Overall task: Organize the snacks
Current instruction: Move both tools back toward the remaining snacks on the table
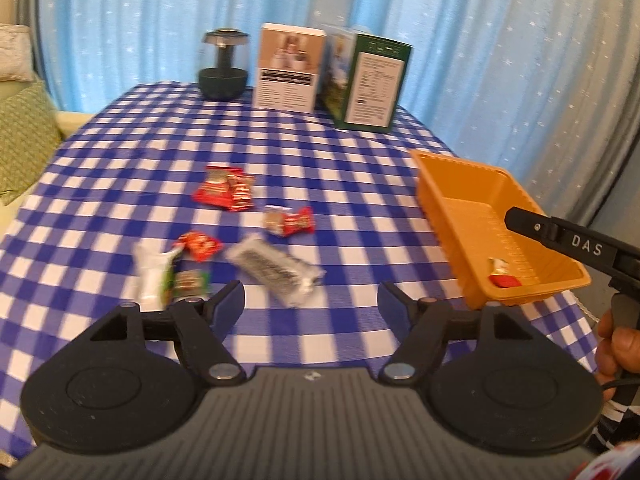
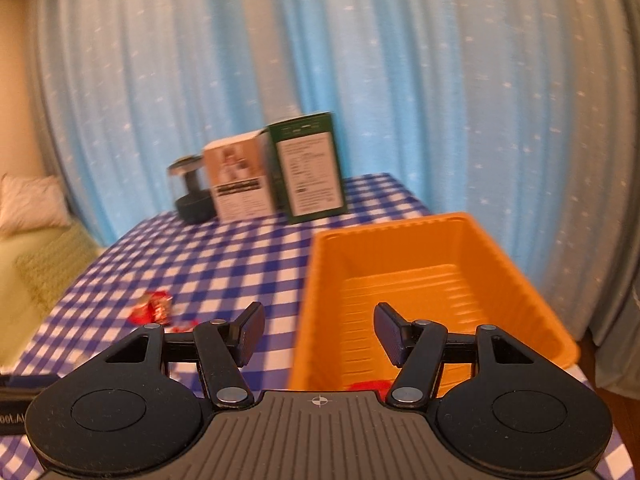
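An orange tray [image 1: 472, 208] sits at the table's right side with one red snack [image 1: 502, 278] inside; it also shows in the right wrist view [image 2: 404, 240], where a red snack [image 2: 370, 386] lies at its near end. Several wrapped snacks lie on the checked cloth: a red pile [image 1: 226, 192], a red-and-tan one [image 1: 290, 220], a small red one [image 1: 200, 244], a clear dark-filled pack [image 1: 276, 270] and a white-green pack [image 1: 160, 276]. My left gripper [image 1: 311, 306] is open and empty above the cloth near them. My right gripper [image 2: 320, 336] is open and empty over the tray's near left rim.
A dark lamp [image 1: 224, 66], a white box [image 1: 288, 68] and a green box [image 1: 372, 84] stand at the table's far edge before a blue curtain. A green sofa [image 1: 20, 136] is to the left. The right gripper's body [image 1: 568, 240] reaches over the tray.
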`<state>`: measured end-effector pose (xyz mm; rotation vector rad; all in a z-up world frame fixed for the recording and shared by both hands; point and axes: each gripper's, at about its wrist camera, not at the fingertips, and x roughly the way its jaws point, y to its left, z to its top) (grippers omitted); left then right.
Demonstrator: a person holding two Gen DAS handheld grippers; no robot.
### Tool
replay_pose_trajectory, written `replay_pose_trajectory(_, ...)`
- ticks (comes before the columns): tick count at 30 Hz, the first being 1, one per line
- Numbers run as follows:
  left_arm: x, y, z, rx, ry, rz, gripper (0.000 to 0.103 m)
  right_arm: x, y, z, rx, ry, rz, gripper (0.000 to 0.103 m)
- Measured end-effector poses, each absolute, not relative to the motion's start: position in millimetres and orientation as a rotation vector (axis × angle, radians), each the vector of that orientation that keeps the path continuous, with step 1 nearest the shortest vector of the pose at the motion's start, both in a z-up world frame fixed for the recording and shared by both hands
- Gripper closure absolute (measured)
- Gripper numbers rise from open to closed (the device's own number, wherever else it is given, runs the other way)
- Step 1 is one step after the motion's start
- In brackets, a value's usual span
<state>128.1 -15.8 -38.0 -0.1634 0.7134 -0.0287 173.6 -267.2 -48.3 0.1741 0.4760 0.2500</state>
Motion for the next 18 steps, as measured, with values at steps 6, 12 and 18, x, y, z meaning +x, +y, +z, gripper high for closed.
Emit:
replay_pose_trajectory(6,114,15,-39,-0.170,0.710,0.040,0.030,170,-236,-48,0.124,0.476,0.322,0.042)
replay_pose_trajectory(12,109,38,-42,-0.174,0.709,0.093,0.028,169,-211,-50,0.083,0.486,0.383,0.042)
replay_pose_trajectory(18,112,56,-51,-0.144,0.731,0.130,0.027,167,-184,-61,0.021,0.518,0.447,0.042)
